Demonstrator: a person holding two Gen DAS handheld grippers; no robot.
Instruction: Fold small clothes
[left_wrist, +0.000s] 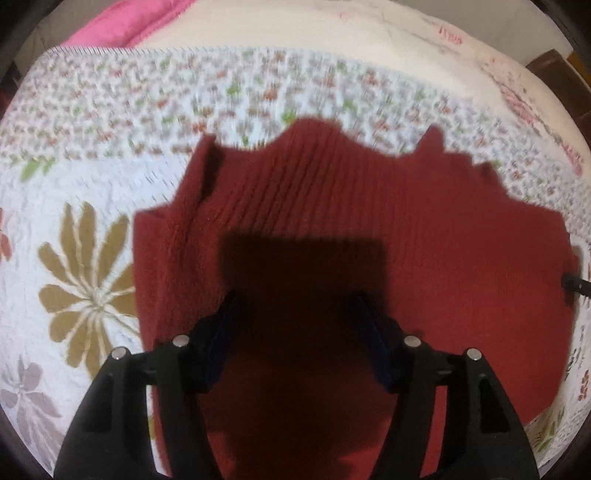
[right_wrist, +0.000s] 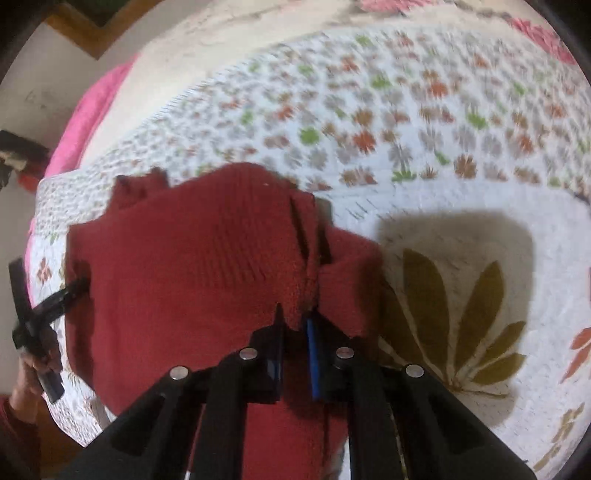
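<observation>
The red sweater is lying on the floral quilt of the bed, its ribbed hem toward the quilt's far edge and a folded flap along one side.

The chief risk, as I judge it, is the fold going crooked: the right hand-held gripper is pinching only a narrow bunch of knit at the sweater's side, so a pull from there could stretch or drag the whole garment across the quilt instead of turning the flap over cleanly. The thick knit could also slip from so small a bite. Both views are blurring, which hints at quick motion and makes a slip more likely.

The right gripper's jaws are standing nearly together, clamping that red fold between the blue pads. The left hand-held gripper is hovering over the sweater's middle with its jaws spread wide, holding nothing; whether its tips are touching the cloth I cannot tell.
</observation>
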